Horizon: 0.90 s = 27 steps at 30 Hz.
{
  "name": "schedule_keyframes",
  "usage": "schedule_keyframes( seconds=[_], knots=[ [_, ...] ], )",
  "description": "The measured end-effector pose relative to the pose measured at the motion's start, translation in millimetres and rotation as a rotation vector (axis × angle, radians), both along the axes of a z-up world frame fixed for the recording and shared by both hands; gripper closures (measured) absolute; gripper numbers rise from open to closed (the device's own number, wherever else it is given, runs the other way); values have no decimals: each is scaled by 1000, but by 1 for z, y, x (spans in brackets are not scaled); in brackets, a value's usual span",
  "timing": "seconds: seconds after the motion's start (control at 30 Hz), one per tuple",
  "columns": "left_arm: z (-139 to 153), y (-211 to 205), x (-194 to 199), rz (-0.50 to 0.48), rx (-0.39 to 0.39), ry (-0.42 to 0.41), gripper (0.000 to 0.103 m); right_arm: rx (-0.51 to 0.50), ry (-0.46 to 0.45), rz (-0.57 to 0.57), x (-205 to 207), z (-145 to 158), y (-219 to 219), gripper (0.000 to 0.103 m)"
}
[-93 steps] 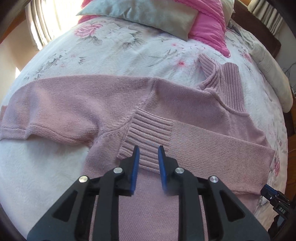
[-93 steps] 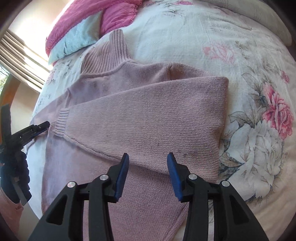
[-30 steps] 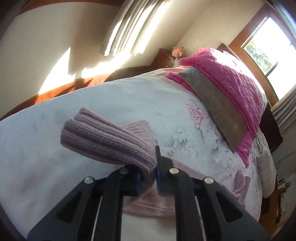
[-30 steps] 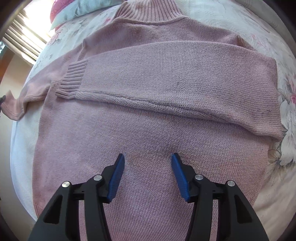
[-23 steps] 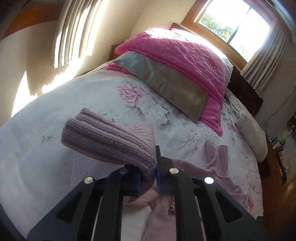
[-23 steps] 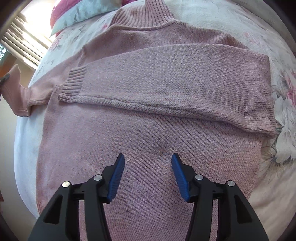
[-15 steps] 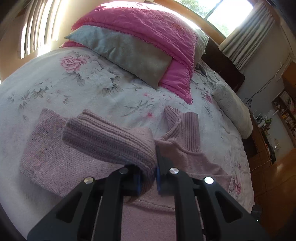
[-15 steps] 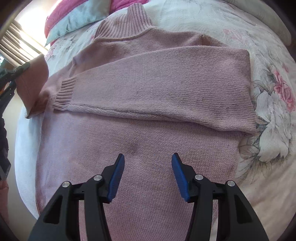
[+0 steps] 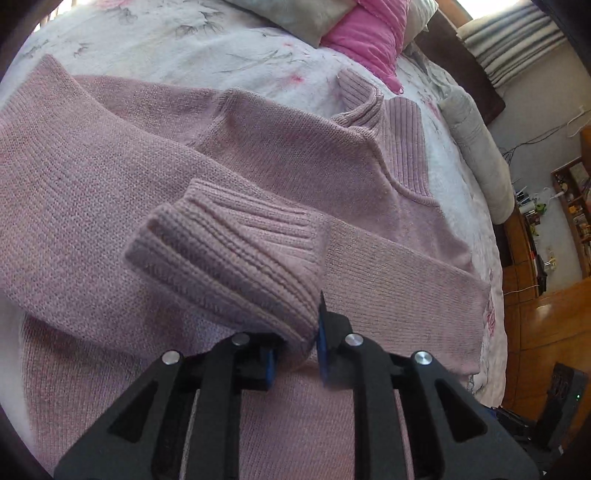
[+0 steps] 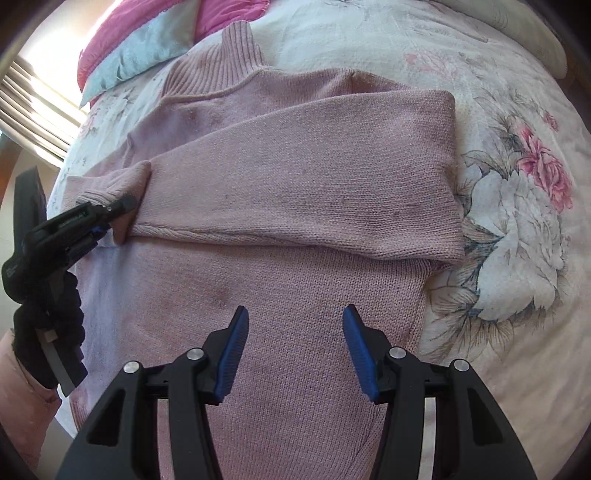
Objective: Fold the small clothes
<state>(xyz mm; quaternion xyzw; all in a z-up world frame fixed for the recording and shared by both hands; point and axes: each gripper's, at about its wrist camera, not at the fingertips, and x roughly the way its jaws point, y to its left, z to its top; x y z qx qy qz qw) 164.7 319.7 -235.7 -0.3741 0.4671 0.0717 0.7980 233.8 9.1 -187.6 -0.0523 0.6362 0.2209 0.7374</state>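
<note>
Sweater (image 10: 295,288) cuff (image 9: 229,258) is getting pinched by the left gripper (image 9: 295,354) for folding across; right gripper (image 10: 293,350) is hanging open, empty.

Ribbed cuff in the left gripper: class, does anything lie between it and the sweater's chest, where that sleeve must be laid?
Only the other sleeve, already folded across the chest, lies there. The ribbed cuff, clamped in the left gripper, will land on it. The right gripper hovers open lower down, clear of the path.

A bed (image 9: 258,55) with floral bedding fills the frame; pink pillows (image 9: 365,33) at the top, a wood floor (image 9: 546,325) and cluttered shelves (image 9: 576,199) at right.
</note>
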Motion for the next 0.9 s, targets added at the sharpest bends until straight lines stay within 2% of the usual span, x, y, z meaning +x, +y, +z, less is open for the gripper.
schedule_keyframes(
  seconds=[0.1, 0.17, 0.33, 0.47, 0.57, 0.63, 0.7, 0.77, 0.83, 0.9],
  knots=[
    [7, 3, -23, -72, -23, -23, 69, 22, 6, 18, 7, 2, 21, 50],
    [10, 8, -45, -97, -11, -11, 67, 45, 16, 42, 11, 4, 40, 50],
    [10, 53, -108, 33, 97, 76, 67, 154, 85, 101, 21, 3, 106, 49],
    [8, 83, -151, 128, 88, 110, 68, 227, 157, 120, 32, -13, 167, 49],
    [16, 92, -175, 160, 79, 94, 67, 308, 274, 70, 42, -35, 195, 49],
    [21, 95, -185, 165, 86, 90, 66, 311, 326, 29, 47, -51, 206, 49],
    [24, 93, -188, 167, 88, 89, 66, 321, 354, 11, 51, -61, 212, 60],
    [26, 93, -189, 166, 87, 87, 66, 349, 363, 8, 53, -63, 212, 84],
    [27, 91, -184, 156, 96, 88, 66, 394, 330, 28, 53, -51, 206, 90],
    [29, 88, -178, 146, 107, 82, 65, 402, 268, 47, 53, -32, 194, 90]
  ],
)
